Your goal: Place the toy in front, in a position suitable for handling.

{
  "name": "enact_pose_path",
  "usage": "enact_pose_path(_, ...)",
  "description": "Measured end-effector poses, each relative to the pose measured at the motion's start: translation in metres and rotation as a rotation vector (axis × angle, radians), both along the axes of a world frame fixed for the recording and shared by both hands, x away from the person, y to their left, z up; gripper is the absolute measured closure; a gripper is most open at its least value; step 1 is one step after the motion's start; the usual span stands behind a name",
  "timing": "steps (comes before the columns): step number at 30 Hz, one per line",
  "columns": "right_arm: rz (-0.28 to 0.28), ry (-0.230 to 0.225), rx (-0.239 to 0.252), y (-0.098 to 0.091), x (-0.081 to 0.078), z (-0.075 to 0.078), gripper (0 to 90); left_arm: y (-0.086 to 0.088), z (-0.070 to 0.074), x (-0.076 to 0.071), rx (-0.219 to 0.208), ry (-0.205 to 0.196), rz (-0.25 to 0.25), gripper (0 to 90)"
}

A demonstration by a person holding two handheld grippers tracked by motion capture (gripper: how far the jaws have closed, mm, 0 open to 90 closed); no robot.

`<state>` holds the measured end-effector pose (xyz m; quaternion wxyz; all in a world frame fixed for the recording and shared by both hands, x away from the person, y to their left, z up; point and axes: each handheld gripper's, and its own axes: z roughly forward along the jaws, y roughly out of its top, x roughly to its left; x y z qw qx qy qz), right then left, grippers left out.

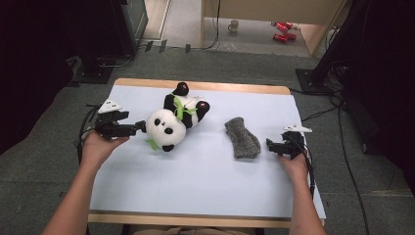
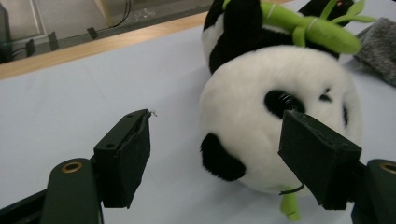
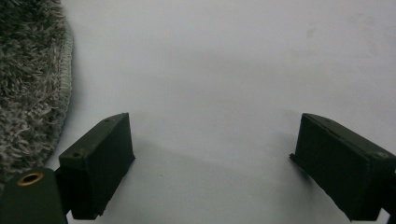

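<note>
A pale blue sheet covers the wooden table, grey carpet around it. Toward the far left corner a plush panda lies on its back, a green bamboo sprig across its chest. The left gripper, jaws wide and holding nothing, points at its head. Near the right edge, the right gripper rests, jaws wide, empty, just beside a grey fuzzy sock.

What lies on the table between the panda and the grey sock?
Nothing lies there. In the high view the stretch between the panda and the sock is bare pale sheet; the two are apart.
</note>
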<state>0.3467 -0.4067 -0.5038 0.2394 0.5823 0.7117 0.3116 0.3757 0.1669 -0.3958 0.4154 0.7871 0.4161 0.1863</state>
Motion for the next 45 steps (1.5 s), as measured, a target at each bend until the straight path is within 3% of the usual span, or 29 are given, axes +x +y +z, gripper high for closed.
enact_pose_path(6,0.0,-0.001,-0.002,0.0,0.0,0.0,10.8,-0.017,0.013,0.005,-0.001,-0.012,-0.026,24.7)
enact_pose_path(14,-0.001,0.001,0.001,0.0,0.0,0.0,10.8,-0.033,0.019,0.016,-0.037,0.025,-0.063,28.0)
enact_pose_path(21,-0.002,0.001,0.0,0.0,0.0,0.0,10.8,-0.055,0.028,0.024,0.01,0.012,-0.089,30.4)
enact_pose_path(27,-0.002,0.0,0.0,0.0,0.0,0.0,10.8,-0.079,0.03,0.031,0.012,0.024,-0.114,29.2)
enact_pose_path(32,-0.001,0.001,0.0,0.0,0.0,0.0,10.9,-0.1,0.026,0.039,0.026,0.048,-0.124,28.9)
enact_pose_path(36,-0.002,0.003,0.0,0.0,0.0,0.0,10.9,-0.112,0.021,0.043,-0.008,0.072,-0.124,29.4)
enact_pose_path(41,0.0,0.0,-0.001,0.0,0.0,0.0,10.9,-0.126,0.009,0.047,0.027,0.101,-0.116,28.1)
enact_pose_path(45,-0.001,0.0,-0.001,0.0,0.0,0.0,10.9,-0.135,0.002,0.047,0.03,0.104,-0.105,28.1)
